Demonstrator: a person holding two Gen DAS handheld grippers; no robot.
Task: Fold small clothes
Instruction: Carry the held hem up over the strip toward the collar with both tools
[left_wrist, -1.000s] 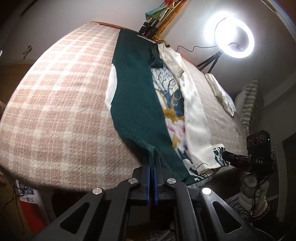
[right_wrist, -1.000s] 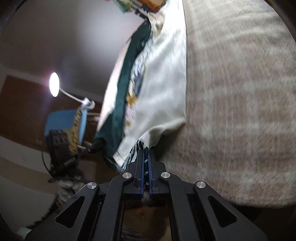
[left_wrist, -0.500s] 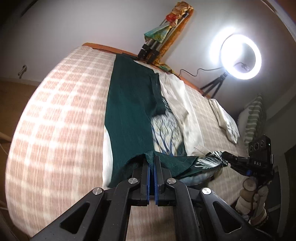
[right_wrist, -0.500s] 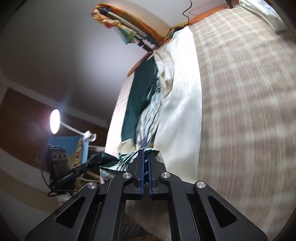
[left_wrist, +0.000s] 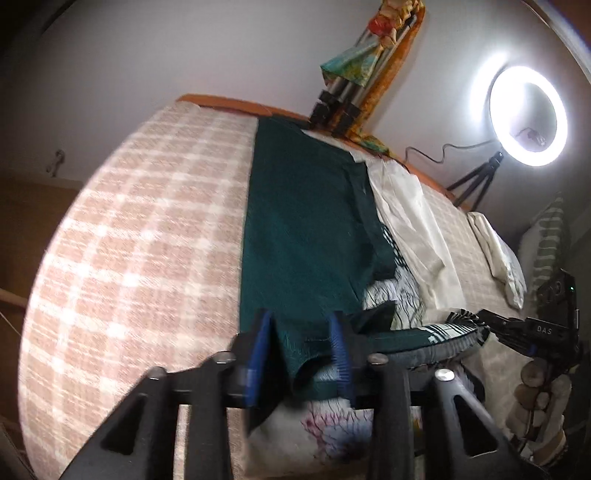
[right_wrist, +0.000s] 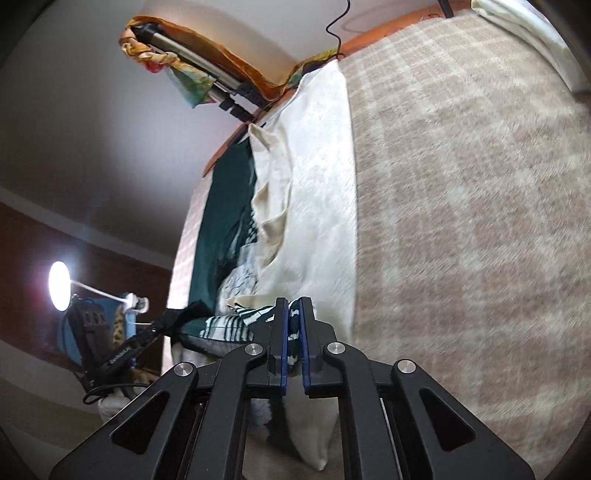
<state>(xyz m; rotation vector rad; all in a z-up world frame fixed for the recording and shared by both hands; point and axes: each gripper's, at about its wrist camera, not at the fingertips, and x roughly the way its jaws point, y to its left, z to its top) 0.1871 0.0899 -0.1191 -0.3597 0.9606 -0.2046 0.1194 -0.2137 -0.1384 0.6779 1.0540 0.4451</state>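
A long garment, dark green (left_wrist: 299, 221) on one side and cream (left_wrist: 417, 229) on the other with a printed panel between, lies along the checked bed. Its near end is folded back over itself. My left gripper (left_wrist: 301, 332) is open, its blue pads either side of the green hem, which lies loose between them. My right gripper (right_wrist: 291, 325) has its pads slightly apart around the striped printed edge (right_wrist: 236, 321) beside the cream cloth (right_wrist: 317, 184). The right gripper also shows in the left wrist view (left_wrist: 517, 328).
The pink checked blanket (left_wrist: 140, 258) covers the bed. A ring light on a tripod (left_wrist: 526, 118) stands at the far right. A folded tripod wrapped in colourful cloth (left_wrist: 354, 81) leans at the headboard. Pillows (left_wrist: 498, 258) lie at the right.
Both grippers carried the garment's near end forward over the rest. The left jaws have opened and let the green hem go. The right jaws have eased slightly apart.
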